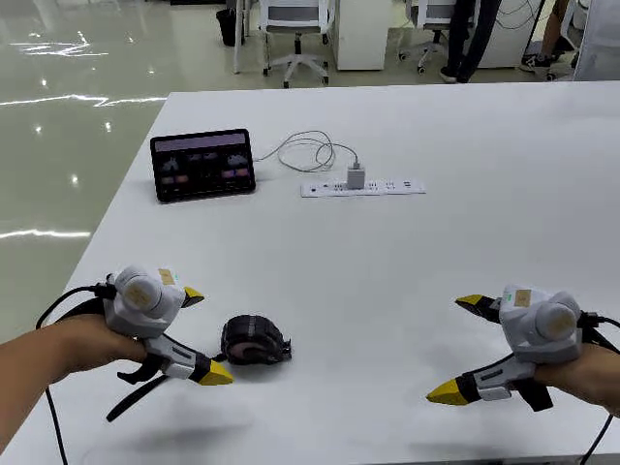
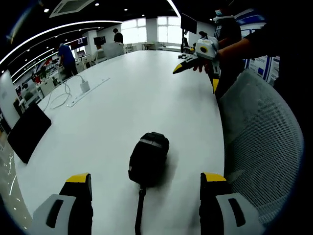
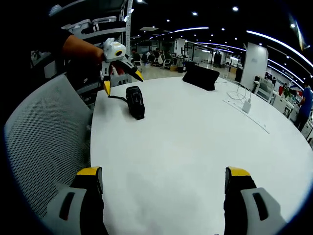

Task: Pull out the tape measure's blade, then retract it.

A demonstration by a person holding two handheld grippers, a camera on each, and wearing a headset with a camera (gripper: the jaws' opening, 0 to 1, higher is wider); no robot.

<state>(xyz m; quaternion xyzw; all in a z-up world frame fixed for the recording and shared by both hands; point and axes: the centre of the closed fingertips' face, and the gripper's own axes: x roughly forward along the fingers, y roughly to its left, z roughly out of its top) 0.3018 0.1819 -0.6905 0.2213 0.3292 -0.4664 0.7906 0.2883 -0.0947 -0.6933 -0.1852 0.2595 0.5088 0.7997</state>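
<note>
Nearest, left gripper (image 1: 206, 332): jaws spread wide, holding nothing, aimed straight at tape measure (image 1: 254, 341) just ahead of the yellow tips, not touching. In left gripper view, tape measure (image 2: 148, 156) centred between the two jaws, presumably lined up for a short advance and a clamp on its body. Opposite, right gripper (image 1: 456, 347): likewise wide open and empty, well apart along the table's near edge, jaws turned inward toward the tape measure (image 3: 135, 101); probably reserved for the blade's tip after the left-hand clamp. Tape measure resting on table (image 1: 407, 262) near the front edge; flat or on edge, hard to tell. No blade visible outside it, so apparently fully wound in; tip too small to locate. Thin dark strap (image 2: 141, 208) trailing from it toward the left gripper. Task judged at its very start: neither pull nor retraction begun. Next move likely calling for a firm squeeze on a rounded body and a fine pinch on a small tip; risk of sliding on the smooth white top. Farther back, well clear of the work: tablet (image 1: 202, 164), power strip (image 1: 363, 187), charger (image 1: 356, 177), looped cable (image 1: 310, 150). Mesh chair back (image 2: 264, 132) close against the table edge.
</note>
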